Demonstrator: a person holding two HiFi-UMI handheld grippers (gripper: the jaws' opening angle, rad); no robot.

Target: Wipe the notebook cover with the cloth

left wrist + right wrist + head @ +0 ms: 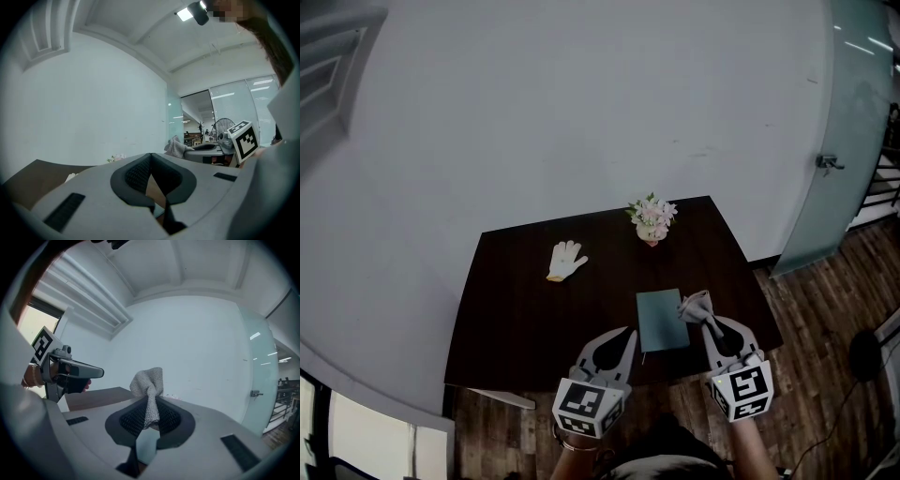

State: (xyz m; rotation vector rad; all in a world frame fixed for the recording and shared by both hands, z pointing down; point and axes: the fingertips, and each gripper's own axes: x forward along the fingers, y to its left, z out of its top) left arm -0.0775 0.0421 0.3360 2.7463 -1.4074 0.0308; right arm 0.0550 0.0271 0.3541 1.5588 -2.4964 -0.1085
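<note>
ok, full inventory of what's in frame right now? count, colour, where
table: 1, dark brown, against the white wall
notebook: 1, dark teal, flat on the table, near right part
cloth: 1, grey, bunched, by the notebook's far right corner in the head view
glove: 1, white with a yellowish cuff, on the table, left of centre
flower pot: 1, pink and white flowers, at the table's far edge
glass door: 1, frosted, right of the table
floor: 1, brown wood planks, around the table
left claw: 1, grey, shut and empty, left of the notebook
right claw: 1, grey, shut on the cloth
</note>
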